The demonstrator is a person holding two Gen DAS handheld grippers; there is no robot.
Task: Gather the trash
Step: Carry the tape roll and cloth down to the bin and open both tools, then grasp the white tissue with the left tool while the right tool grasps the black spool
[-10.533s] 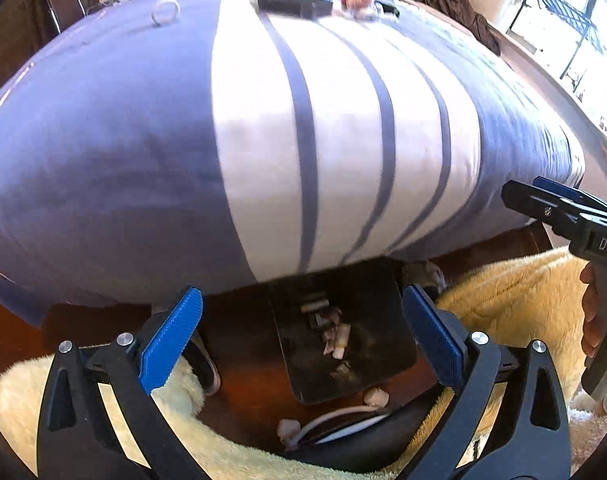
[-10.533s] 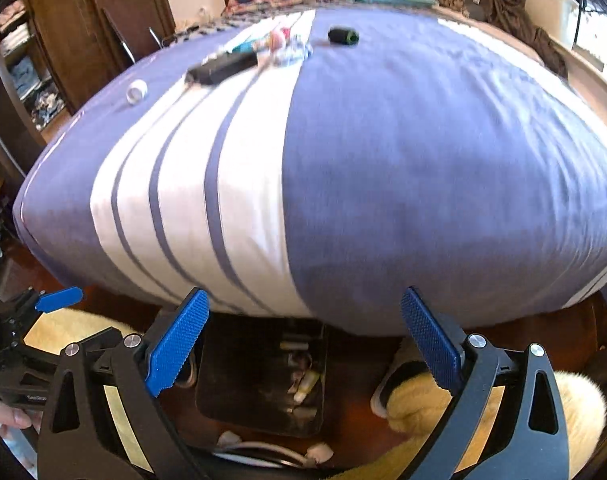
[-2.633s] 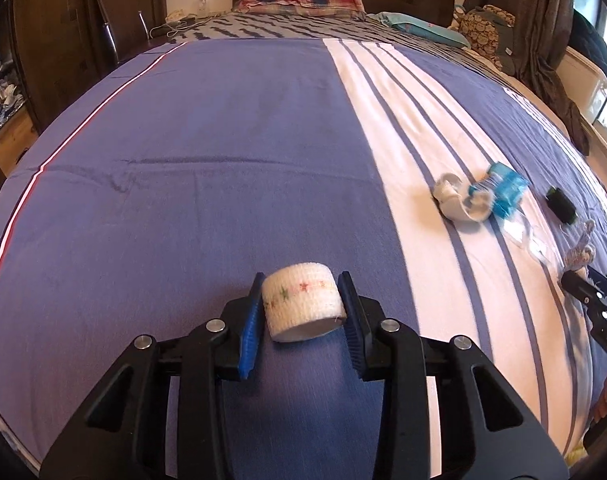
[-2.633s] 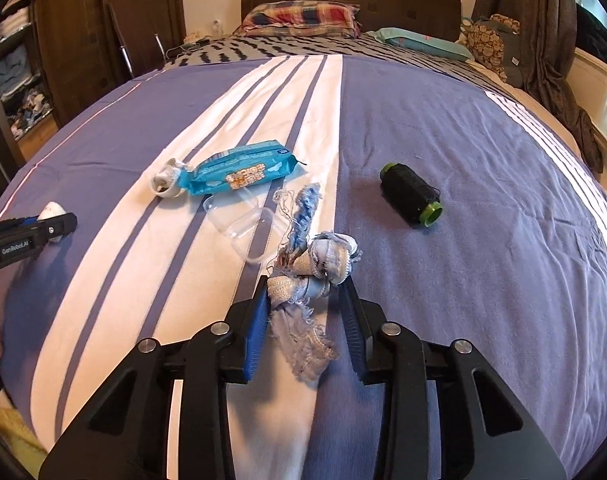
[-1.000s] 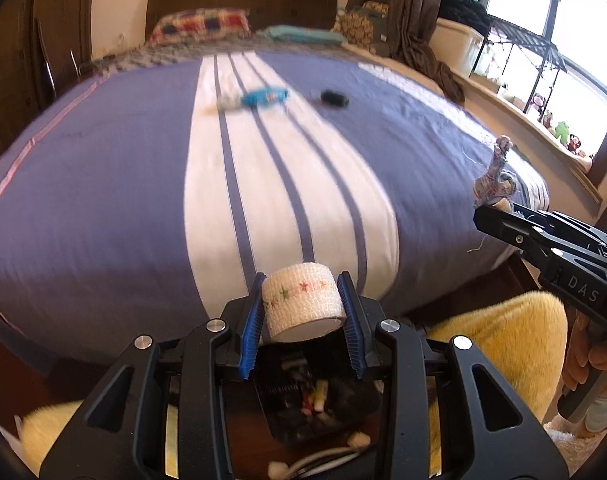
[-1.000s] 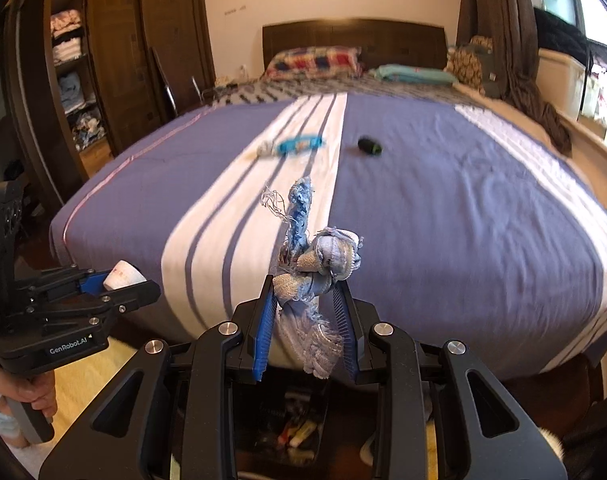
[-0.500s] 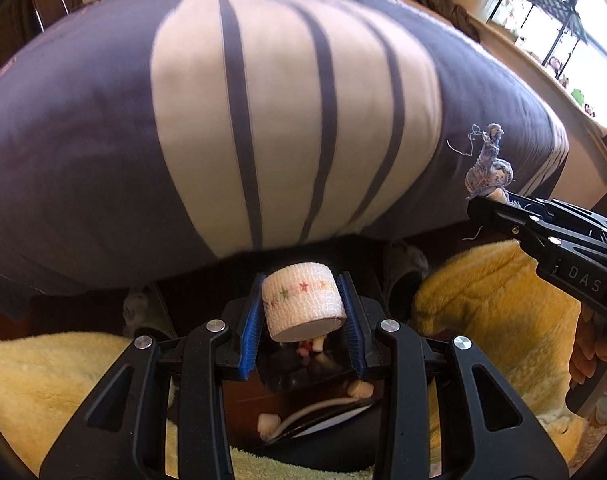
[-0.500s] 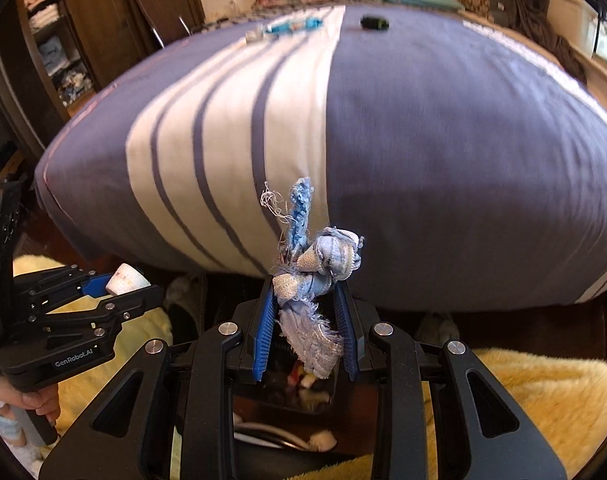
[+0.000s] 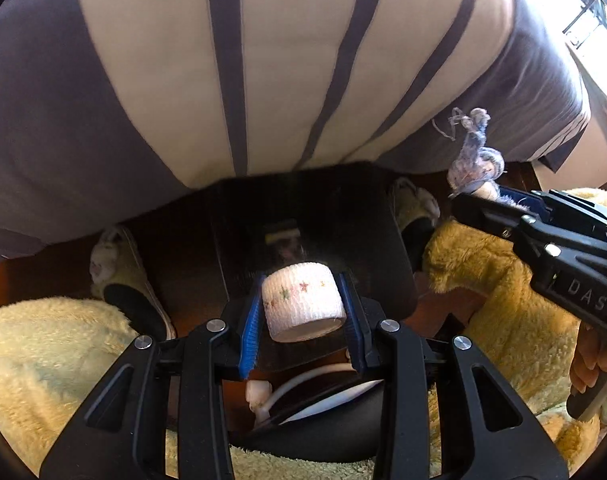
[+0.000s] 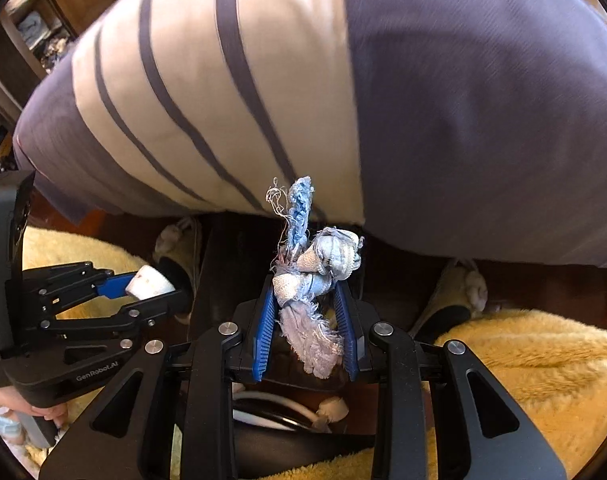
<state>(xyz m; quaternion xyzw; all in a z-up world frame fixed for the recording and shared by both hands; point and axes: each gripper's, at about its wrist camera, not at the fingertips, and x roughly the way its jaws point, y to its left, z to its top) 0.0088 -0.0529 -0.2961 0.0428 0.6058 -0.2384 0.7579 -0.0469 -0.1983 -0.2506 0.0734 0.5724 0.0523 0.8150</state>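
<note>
Left gripper (image 9: 302, 322) clamps a white bandage roll (image 9: 302, 301) with small coloured stars, blue pads pressed on both its sides, roll sitting between the fingertips, flat end toward the camera. Right gripper (image 10: 306, 330) is closed on a knotted scrap of frayed blue-and-white cloth (image 10: 318, 270); one blue strip and loose threads stick up past the fingertips, a ragged tail hangs back between the pads. Both grippers point steeply down at the foot of the bed, side by side and close, each visible in the other's view. Directly under both sits a dark bin (image 9: 399, 248) on the brown floor, tucked partly beneath the hanging edge of the purple bedcover with white stripes (image 9: 271, 64); some small pale bits lie inside the bin, too dim to identify. Roll and cloth both hang above the bin opening, not touching it. A pale slipper (image 9: 123, 280) lies to each side of the bin. Fuzzy yellow fabric (image 9: 43, 352) fills the lower corners of both views. A hand (image 9: 591, 364) wraps the right gripper's handle. White cord and a black curved object lie at the bottom edge, unclear what.
</note>
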